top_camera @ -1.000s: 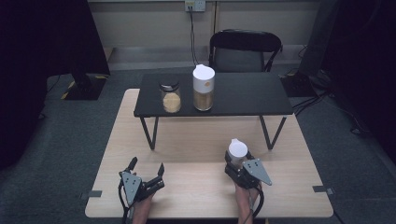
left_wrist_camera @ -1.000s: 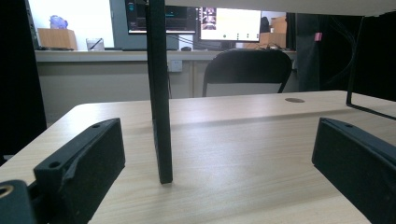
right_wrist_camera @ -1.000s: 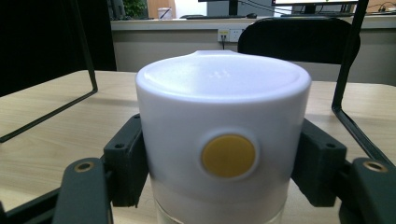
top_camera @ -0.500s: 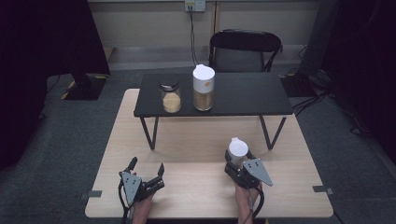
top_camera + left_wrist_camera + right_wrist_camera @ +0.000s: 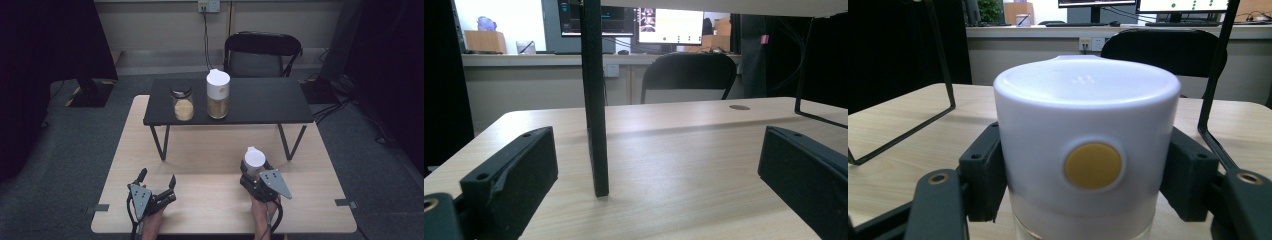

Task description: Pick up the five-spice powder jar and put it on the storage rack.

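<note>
My right gripper is shut on a white-lidded jar at the near right of the wooden table. In the right gripper view the jar's white lid, with a yellow dot on its side, sits between both pads. My left gripper rests at the near left of the table with its jaws wide apart and nothing between them; in the left gripper view its fingers flank a black leg of the low shelf. On that black shelf stand a small dark-lidded jar and a tall white-lidded jar, both with tan contents.
The black shelf's thin legs stand on the table just beyond both grippers. A black chair is behind the table. A dark stand rises at the left. Bare wood lies between the two grippers.
</note>
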{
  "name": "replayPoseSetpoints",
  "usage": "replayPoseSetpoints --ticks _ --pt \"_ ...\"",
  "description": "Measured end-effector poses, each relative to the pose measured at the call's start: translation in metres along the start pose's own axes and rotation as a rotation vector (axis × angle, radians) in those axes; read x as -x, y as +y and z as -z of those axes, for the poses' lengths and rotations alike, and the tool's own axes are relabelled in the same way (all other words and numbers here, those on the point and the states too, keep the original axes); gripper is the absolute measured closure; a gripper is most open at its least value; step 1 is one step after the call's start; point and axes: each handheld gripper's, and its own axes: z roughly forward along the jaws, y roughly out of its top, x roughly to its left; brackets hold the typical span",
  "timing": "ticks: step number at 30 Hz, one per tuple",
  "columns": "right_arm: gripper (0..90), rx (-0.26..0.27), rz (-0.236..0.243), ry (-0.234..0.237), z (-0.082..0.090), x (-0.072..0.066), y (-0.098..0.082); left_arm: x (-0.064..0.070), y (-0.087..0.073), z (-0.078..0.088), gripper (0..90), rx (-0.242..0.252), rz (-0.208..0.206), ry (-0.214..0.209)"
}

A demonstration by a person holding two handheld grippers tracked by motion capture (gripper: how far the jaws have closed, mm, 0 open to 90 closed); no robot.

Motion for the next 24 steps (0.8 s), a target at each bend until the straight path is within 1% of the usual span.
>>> replayPoseSetpoints --ticks 6,14,24 --pt "29.5 0.002 0.004 0.001 0.003 -0.001 0.004 0.0 0.0 0.0 2.1 0.0 0.0 0.0" --pt "29.5 0.015 -0.002 0.003 0.006 -0.001 0.009 0.0 0.0 0.0 2.1 0.0 0.0 0.0" --pt "29.5 0.019 0.007 0.013 0.007 -0.005 0.015 0.0 0.0 0.0 2.1 0.0 0.0 0.0"
